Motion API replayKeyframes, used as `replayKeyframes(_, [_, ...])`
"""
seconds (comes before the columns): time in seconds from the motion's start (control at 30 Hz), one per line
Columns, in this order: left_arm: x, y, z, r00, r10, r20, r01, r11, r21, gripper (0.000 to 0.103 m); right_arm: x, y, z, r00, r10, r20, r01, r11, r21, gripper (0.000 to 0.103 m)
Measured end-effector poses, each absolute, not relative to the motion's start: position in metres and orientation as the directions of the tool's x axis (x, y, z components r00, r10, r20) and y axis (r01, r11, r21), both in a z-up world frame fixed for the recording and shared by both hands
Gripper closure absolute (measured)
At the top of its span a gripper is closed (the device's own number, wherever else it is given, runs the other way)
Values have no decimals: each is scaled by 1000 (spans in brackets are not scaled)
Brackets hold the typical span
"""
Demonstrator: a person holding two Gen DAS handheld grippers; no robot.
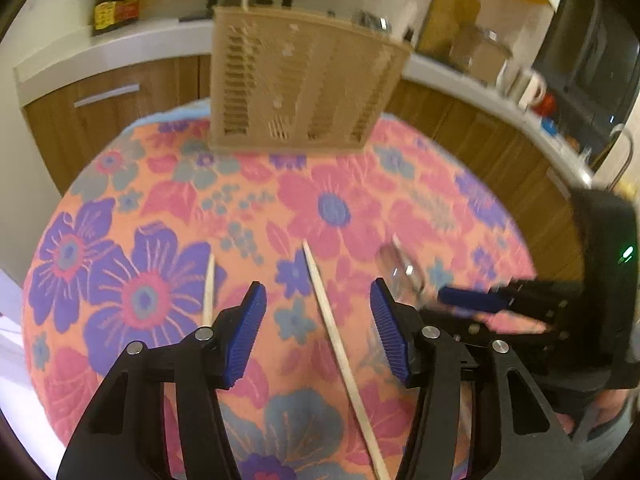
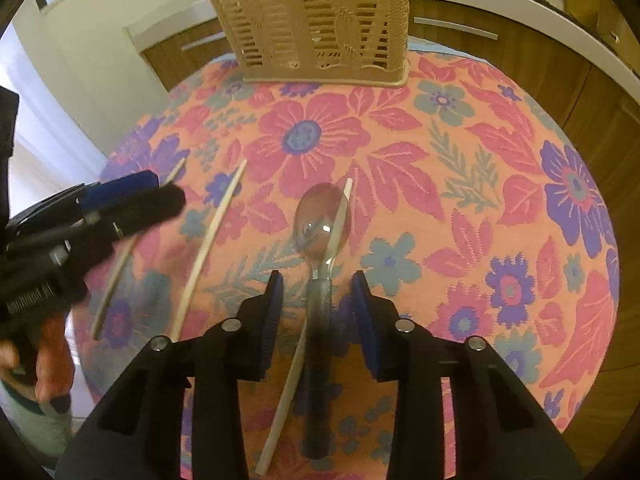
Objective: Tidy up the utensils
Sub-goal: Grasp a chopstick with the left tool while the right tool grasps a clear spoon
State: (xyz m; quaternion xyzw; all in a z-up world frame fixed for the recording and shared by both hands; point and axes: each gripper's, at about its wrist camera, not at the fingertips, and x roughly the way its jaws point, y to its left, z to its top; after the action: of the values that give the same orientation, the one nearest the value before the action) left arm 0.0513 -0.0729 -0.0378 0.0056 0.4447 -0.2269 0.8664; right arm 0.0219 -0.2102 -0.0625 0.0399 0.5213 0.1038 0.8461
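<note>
Both grippers' fingers spread; spoon (image 2: 323, 224) between right gripper (image 2: 318, 300) fingers.

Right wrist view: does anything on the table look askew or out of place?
Yes. One chopstick lies crossed over the spoon, its tip resting across the bowl. Two more chopsticks lie loose to the left, none in the utensil basket.

Bare cloth (image 2: 460, 184) before holder (image 2: 320, 20); chopsticks (image 1: 340, 344) crowd left.
</note>
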Motion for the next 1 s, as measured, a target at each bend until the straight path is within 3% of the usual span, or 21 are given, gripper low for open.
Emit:
replayKeyframes(0.17, [53, -84, -55, 435, -366, -823, 403, 896, -186, 64, 20, -205, -64, 446, 181, -877, -146, 981, 128, 93])
replayKeyframes(0.33, [51, -98, -61, 451, -287, -845, 413, 907, -87, 74, 21, -214, -63, 446, 215, -869, -127, 976, 177, 93])
replayKeyframes(0.53, [53, -103, -61, 458, -271, -847, 408, 910, -71, 74, 23, -243, -56, 460, 220, -860, -74, 975, 210, 93])
replayKeyframes(0.77, [56, -99, -60, 435, -295, -851, 393, 912, -116, 74, 34, -265, -65, 422, 135, -896, -44, 991, 129, 93])
replayKeyframes(1.0, [58, -115, -59, 438, -245, -865, 422, 906, -43, 74, 48, -268, -67, 335, 168, -927, -84, 985, 148, 90])
